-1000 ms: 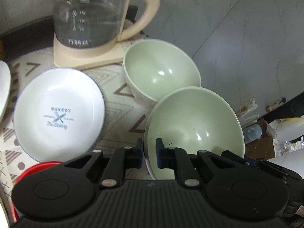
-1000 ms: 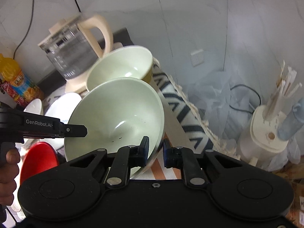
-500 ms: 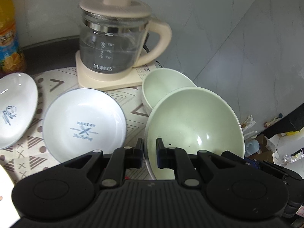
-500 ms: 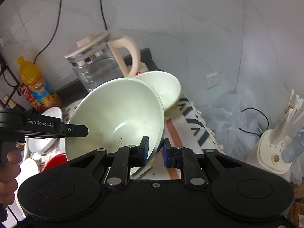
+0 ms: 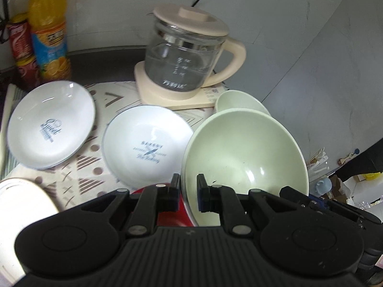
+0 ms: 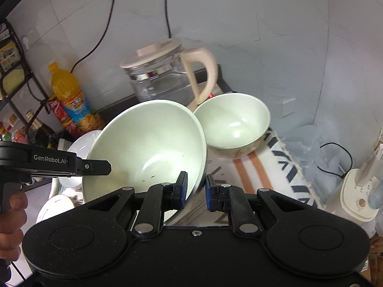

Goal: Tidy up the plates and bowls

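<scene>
Bowls and plates sit on the patterned cloth over the counter [image 5: 112, 100], and you hold one of them up in the air.

Going from the left: a white plate [image 5: 50, 124] lies far left, then a second white plate [image 5: 146, 150] just right of it. A red dish [image 5: 167, 212] peeks out under your left gripper [image 5: 188, 192]. Behind them stands a glass kettle [image 5: 186, 64].

Next comes the big green bowl [image 5: 244, 157]. It looks hard, smooth and shiny, so I think it will be slippery and could crack if it drops. It does not look very heavy. The rim is the only thin part, so that is the place to pinch it.

Your left gripper's jaws are nearly closed on the near left rim of the big green bowl, one jaw inside and one outside. Your right gripper [image 6: 196, 192] pinches the near right rim the same way, with its jaws close together around the edge. You hold both tools low and pointing forward, and the bowl tips a little toward you between them.

On the far right a small green bowl [image 6: 233, 124] sits upright on the cloth, just behind the big one. It is smaller, so it looks like it should sit inside the big one, not under it.

Keep both pinches tight and level.
</scene>
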A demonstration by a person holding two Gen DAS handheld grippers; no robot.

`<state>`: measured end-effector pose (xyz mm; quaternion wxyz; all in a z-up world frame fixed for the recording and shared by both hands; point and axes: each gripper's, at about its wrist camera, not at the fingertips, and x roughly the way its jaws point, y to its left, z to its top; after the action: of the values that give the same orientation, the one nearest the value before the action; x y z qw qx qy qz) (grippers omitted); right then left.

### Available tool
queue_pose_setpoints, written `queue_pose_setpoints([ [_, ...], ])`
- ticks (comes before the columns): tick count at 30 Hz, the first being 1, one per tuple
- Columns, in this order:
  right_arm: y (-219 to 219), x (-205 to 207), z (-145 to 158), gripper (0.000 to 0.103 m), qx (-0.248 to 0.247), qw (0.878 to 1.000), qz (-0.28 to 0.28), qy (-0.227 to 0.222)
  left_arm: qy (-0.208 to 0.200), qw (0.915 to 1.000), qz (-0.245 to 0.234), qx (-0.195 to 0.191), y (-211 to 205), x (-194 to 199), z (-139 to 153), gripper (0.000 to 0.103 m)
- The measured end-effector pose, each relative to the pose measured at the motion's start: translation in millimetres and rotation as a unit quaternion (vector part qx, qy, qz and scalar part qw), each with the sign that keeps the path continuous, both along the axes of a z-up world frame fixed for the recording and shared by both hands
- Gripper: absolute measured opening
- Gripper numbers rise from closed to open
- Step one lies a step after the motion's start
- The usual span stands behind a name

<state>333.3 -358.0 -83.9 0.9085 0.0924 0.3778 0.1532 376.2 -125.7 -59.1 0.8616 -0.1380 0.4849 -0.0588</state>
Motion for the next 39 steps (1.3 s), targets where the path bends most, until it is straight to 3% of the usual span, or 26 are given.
queue_pose_setpoints([
  [10,31,-26,-5,0.016,-0.001,1.000,0.003,0.017,0.018,0.9998,0.006,0.001,26,-25,-7,0.012],
  [19,51,-37,-17,0.016,-0.018,0.999,0.013,0.038,0.052,0.9985,0.017,-0.009,39,-38,-31,0.012],
  [35,63,-29,-35,0.013,-0.050,0.997,0.025,0.061,0.110,0.9931,0.037,-0.020,45,-39,-58,0.013],
  [39,67,-25,-40,0.012,-0.057,0.996,0.029,0.062,0.111,0.9929,0.041,-0.009,47,-40,-55,0.018],
])
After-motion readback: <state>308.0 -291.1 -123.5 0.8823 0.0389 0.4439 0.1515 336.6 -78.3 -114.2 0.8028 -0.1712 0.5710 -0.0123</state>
